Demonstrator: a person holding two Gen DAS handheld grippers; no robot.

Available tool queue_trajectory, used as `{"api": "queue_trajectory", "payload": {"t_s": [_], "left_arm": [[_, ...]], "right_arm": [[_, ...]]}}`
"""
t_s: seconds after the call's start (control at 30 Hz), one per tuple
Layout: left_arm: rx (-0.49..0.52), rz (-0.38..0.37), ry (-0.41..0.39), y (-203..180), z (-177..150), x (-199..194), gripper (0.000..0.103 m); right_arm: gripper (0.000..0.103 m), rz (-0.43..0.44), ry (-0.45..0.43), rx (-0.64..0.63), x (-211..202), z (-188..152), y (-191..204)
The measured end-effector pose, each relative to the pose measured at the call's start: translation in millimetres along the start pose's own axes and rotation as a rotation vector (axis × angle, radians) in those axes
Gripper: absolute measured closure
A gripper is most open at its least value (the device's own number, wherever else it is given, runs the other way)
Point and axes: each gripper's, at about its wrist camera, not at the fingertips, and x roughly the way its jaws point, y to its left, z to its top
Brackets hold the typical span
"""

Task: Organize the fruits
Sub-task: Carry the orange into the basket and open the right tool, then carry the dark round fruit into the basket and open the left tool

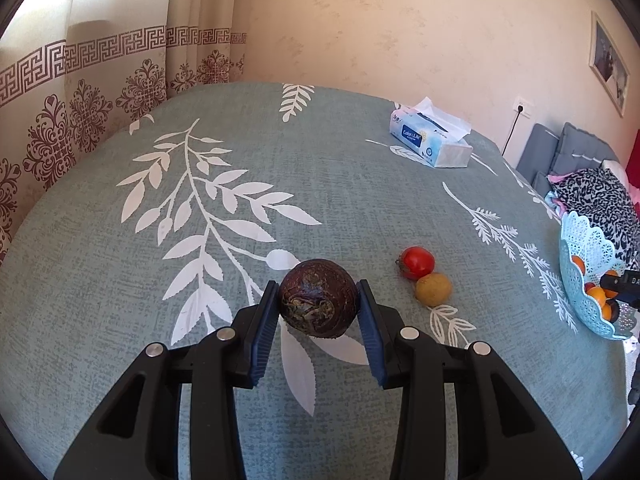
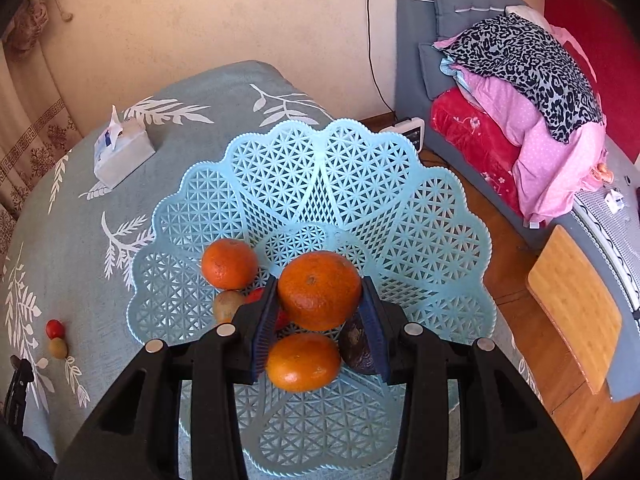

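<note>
Your left hand-held gripper [image 1: 318, 300] is clenched on the dark purple fruit [image 1: 318, 298] at the near part of the table [image 1: 100, 280], and your right hand-held gripper [image 2: 319, 292] is grasping an orange [image 2: 319, 290] over the blue basket [image 2: 420, 220]. I judge you are in the filling step: the right one should let go the orange inside. Then carry the purple fruit right to the basket; the tomato [image 1: 417, 262] and the yellow-brown fruit [image 1: 433, 289] are not yet collected.

From my remote station I count three oranges [image 2: 319, 290], one tomato [image 1: 417, 262], two dark passion fruits [image 1: 317, 298], two yellowish-brown fruits [image 1: 433, 289], a red fruit [image 2: 256, 294] hidden under the fingers, one blue basket [image 2: 432, 216] and one tissue box [image 1: 434, 140].
</note>
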Motion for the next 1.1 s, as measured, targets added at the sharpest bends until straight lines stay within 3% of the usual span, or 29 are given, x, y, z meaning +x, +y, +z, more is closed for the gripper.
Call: {"api": "queue_trajectory", "payload": {"t_s": [0.3,0.67,0.87,1.1], "left_arm": [[0.008,0.000,-0.019,-2,1,-5,0.064],[0.070,-0.017,-0.073,-25,5,-27,0.064],[0.157,-0.087,-0.050,-72,10,-35,0.064],[0.238,-0.265,-0.028,-151,23,-39,0.064]], "right_arm": [[0.060,0.040,-0.052,0.029,-23,-7,-8],[0.060,0.084,-0.197,0.042,-69,-22,-17],[0.060,0.117,-0.252,0.067,-75,-20,-26],[0.058,0.138,-0.279,0.105,-78,1,-46]]}}
